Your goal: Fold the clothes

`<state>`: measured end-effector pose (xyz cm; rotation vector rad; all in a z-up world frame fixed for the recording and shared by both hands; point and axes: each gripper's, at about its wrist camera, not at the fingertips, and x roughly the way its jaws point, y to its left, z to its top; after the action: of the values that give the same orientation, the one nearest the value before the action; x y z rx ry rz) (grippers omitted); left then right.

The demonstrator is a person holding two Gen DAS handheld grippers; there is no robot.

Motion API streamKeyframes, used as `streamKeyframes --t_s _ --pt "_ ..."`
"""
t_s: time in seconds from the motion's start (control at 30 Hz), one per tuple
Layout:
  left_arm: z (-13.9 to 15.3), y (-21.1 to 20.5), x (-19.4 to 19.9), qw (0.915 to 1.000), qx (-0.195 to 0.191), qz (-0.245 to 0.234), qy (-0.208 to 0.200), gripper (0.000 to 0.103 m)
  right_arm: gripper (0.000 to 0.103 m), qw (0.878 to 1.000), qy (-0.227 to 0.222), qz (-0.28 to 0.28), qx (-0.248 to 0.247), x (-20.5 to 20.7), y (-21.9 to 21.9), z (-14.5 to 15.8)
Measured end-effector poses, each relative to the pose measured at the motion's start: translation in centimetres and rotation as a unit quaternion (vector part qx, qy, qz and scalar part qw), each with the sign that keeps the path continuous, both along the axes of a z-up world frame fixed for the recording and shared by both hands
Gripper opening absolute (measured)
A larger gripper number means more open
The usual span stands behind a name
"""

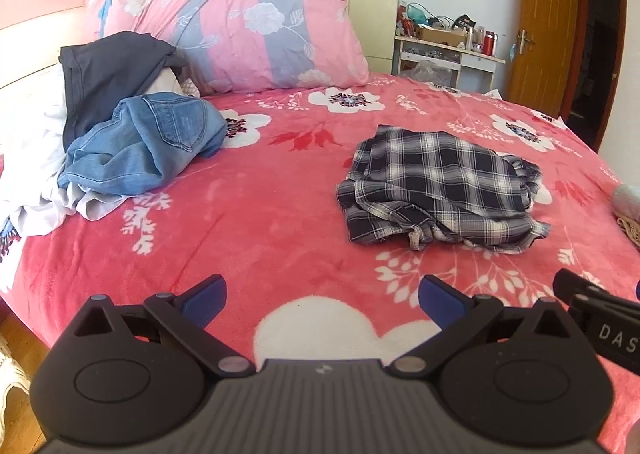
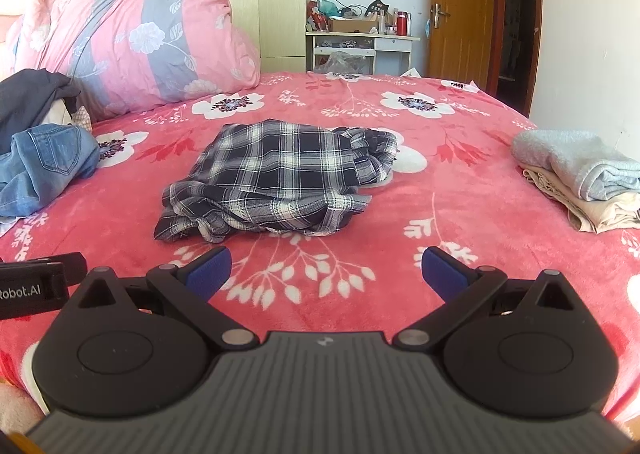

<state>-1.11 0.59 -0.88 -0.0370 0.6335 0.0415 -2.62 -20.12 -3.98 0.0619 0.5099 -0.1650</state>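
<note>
A dark blue and white plaid shirt (image 1: 436,190) lies roughly folded in the middle of the red floral bed (image 1: 256,198); it also shows in the right wrist view (image 2: 276,182). My left gripper (image 1: 322,304) is open and empty, held above the bed's near edge, short of the shirt. My right gripper (image 2: 326,274) is open and empty, just in front of the shirt. A heap of unfolded clothes lies at the left: blue jeans (image 1: 140,146), a dark garment (image 1: 108,74) and a white one (image 1: 36,174).
A big pink and grey floral duvet (image 1: 240,22) sits at the head of the bed. Folded light blue and beige clothes (image 2: 588,178) are stacked at the bed's right edge. A cluttered white desk (image 2: 360,42) and a wooden door (image 2: 460,10) stand beyond.
</note>
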Motion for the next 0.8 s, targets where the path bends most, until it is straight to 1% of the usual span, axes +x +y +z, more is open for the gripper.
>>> streamKeyframes --t_s 0.13,0.23,0.33,0.47,0.8 --pt "0.21 -0.11 -0.24 0.9999 0.009 -0.002 -0.008 0.103 0.102 1.000 0.003 0.000 0.003 -0.19 0.07 0.01" --pt "0.44 0.17 -0.45 0.9999 -0.002 -0.002 -0.017 0.103 0.102 1.000 0.004 -0.001 0.003 -0.20 0.15 0.05" --pt "0.58 0.41 -0.51 0.9998 -0.007 0.002 -0.018 0.103 0.102 1.000 0.004 0.000 0.002 -0.24 0.21 0.03" --pt "0.52 0.42 -0.54 0.9998 -0.001 0.007 -0.019 0.103 0.102 1.000 0.005 0.002 0.001 -0.37 0.21 -0.13" --pt "0.65 0.56 -0.60 0.9998 -0.001 0.007 -0.021 0.103 0.102 1.000 0.011 0.005 0.002 -0.26 0.47 -0.26"
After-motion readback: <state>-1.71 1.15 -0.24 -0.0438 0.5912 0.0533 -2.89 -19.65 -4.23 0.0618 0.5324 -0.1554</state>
